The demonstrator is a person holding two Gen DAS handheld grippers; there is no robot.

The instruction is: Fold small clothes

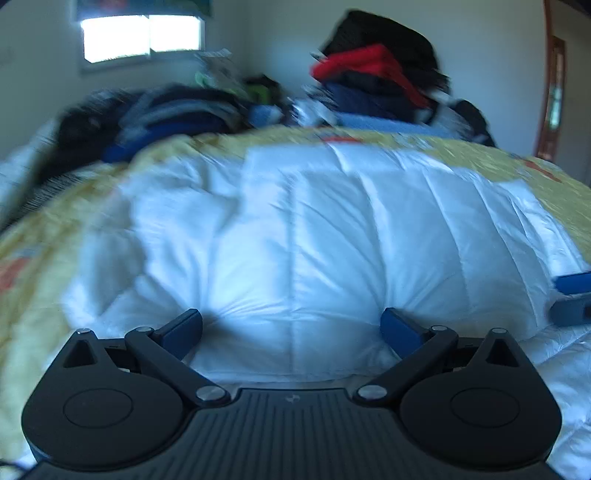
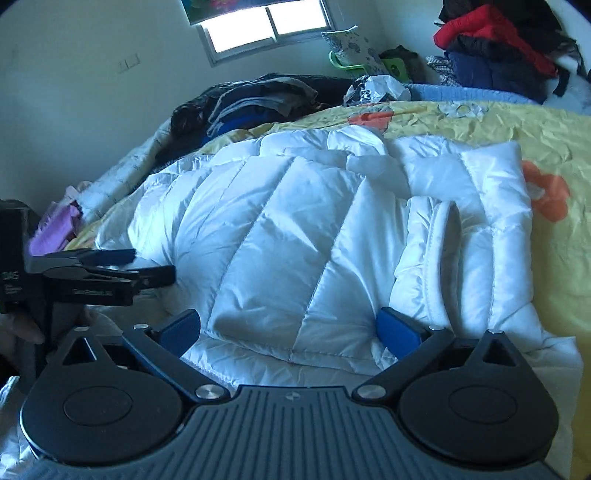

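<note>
The white puffer jacket (image 2: 295, 236) lies half-folded on the bed (image 2: 546, 122). Left gripper (image 1: 291, 328) and right gripper (image 2: 288, 328) both gape empty; more folding remains

I'm in a home bedroom: a bed with a yellow flowered cotton bedspread (image 2: 480, 122) fills my view. Heaped dark clothes (image 2: 258, 99) line plain white walls under a small sliding window (image 2: 266, 26).

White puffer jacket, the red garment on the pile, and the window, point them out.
white puffer jacket (image 2: 280, 236), right wrist view, quilted back panel
red garment (image 2: 491, 33), right wrist view, upper fold
window (image 2: 266, 26), right wrist view, glass
</note>
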